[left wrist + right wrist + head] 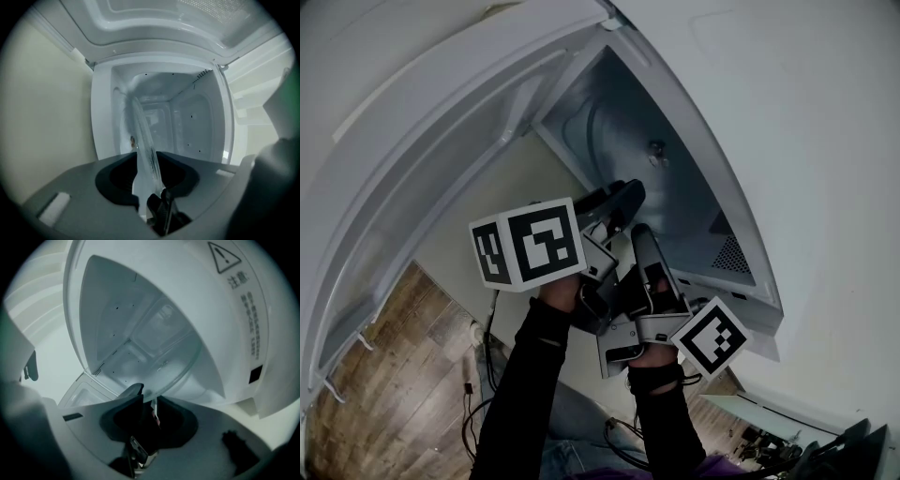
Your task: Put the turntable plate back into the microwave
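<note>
Plate [140,126] gripped in left tongs [142,160], right tongs [147,398]

I see wood-plank floor [384,347] lower-left in head view, blk cables [474,412] lying on it. Microwave's [703,122] support: can't tell.

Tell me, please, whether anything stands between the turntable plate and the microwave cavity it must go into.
Nothing visible does: the door is swung open, the cavity shows only its centre hub, and the turntable plate stands at its mouth.
</note>
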A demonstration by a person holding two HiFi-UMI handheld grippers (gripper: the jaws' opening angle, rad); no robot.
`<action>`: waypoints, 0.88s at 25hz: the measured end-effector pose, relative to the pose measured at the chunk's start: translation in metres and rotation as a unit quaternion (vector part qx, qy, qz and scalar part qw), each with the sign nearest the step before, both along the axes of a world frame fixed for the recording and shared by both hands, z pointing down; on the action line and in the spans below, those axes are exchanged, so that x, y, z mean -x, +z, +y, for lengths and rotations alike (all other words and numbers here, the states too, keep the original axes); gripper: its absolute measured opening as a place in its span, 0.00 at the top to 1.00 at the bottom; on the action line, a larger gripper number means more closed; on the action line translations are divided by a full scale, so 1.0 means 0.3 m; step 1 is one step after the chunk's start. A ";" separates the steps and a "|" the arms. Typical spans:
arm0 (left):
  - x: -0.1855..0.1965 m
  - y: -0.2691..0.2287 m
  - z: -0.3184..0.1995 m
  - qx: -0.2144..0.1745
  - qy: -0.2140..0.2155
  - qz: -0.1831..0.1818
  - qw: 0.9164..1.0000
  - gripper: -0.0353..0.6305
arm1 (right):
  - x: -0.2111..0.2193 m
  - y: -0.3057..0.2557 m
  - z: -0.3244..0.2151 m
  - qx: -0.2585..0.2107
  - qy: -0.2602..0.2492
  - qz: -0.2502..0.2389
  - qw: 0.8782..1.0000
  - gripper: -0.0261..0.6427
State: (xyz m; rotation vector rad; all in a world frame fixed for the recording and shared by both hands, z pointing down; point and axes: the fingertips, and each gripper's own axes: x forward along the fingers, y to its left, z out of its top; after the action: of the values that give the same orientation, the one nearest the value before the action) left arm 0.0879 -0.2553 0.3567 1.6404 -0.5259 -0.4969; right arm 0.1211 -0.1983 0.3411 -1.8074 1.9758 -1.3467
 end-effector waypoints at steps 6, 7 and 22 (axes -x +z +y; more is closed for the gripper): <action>0.050 0.024 0.034 0.013 -0.016 -0.035 0.999 0.74 | -0.011 0.018 0.003 0.008 0.001 -0.001 1.000 0.81; 0.062 0.027 0.040 0.016 -0.023 -0.039 0.999 0.73 | -0.012 0.021 0.003 0.008 0.001 -0.001 1.000 0.81; 0.095 0.057 0.048 0.016 -0.041 -0.063 0.997 0.89 | -0.010 0.070 -0.030 0.005 -0.019 0.039 0.999 0.82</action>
State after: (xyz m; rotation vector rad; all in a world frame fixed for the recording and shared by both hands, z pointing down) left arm 0.0595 -0.2409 0.3737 1.6316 -0.6925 -0.4447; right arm 0.1241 -0.2074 0.3621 -1.8636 2.0544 -1.3187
